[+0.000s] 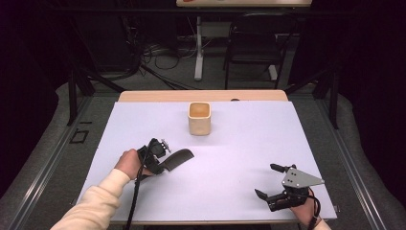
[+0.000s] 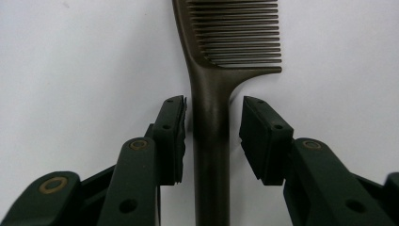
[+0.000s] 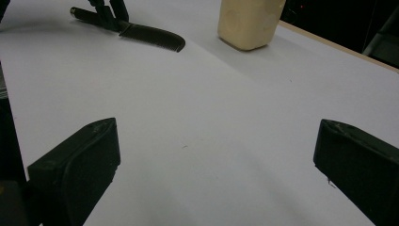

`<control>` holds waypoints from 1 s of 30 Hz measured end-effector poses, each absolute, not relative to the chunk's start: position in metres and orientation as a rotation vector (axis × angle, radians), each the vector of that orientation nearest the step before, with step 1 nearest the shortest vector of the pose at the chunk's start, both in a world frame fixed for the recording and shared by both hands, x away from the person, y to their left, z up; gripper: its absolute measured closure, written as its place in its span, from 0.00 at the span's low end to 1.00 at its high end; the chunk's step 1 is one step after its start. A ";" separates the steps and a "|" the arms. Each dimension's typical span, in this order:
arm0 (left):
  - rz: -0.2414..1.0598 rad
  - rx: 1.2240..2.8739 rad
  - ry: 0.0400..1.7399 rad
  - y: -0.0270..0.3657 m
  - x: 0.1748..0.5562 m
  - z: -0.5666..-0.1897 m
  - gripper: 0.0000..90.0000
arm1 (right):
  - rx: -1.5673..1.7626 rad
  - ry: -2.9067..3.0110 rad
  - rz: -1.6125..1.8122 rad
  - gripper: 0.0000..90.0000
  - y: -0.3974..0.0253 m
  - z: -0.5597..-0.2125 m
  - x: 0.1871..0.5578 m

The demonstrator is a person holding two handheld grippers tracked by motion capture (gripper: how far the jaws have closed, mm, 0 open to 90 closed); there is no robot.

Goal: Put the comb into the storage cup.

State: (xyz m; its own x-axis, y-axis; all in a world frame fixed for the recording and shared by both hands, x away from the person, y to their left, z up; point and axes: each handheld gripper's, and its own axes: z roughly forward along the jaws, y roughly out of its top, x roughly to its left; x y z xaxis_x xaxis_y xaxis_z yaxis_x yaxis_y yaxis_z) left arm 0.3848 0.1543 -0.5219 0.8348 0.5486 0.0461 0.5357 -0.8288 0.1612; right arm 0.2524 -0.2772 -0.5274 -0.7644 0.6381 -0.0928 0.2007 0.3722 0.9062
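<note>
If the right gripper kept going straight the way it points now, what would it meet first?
Most likely nothing close by: bare white table lies ahead of the open right gripper. Farther along stands the beige cup, slightly right of centre; the comb lies off to the left. Depth is uncertain.

In the left gripper view the comb (image 2: 211,122) runs off both edges — its teeth cut by the top, its handle by the bottom between the jaws. Whether the left gripper (image 2: 212,136) pads touch the handle cannot be told. In the right gripper view the cup (image 3: 249,21) loses its rim to the top edge — beyond the jaws, far right.
</note>
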 end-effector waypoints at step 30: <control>0.124 2.802 0.889 0.161 0.383 -0.515 0.80 | 0.721 2.206 1.370 0.00 -0.277 -0.527 0.252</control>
State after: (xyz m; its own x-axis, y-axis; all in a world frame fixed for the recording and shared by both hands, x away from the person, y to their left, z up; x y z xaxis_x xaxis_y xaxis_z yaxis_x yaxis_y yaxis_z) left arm 0.3829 0.1610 -0.5153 0.8157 0.5781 0.0197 0.5614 -0.7995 0.2138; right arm 0.2519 -0.2773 -0.5271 -0.7660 0.6359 -0.0946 0.1973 0.3725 0.9068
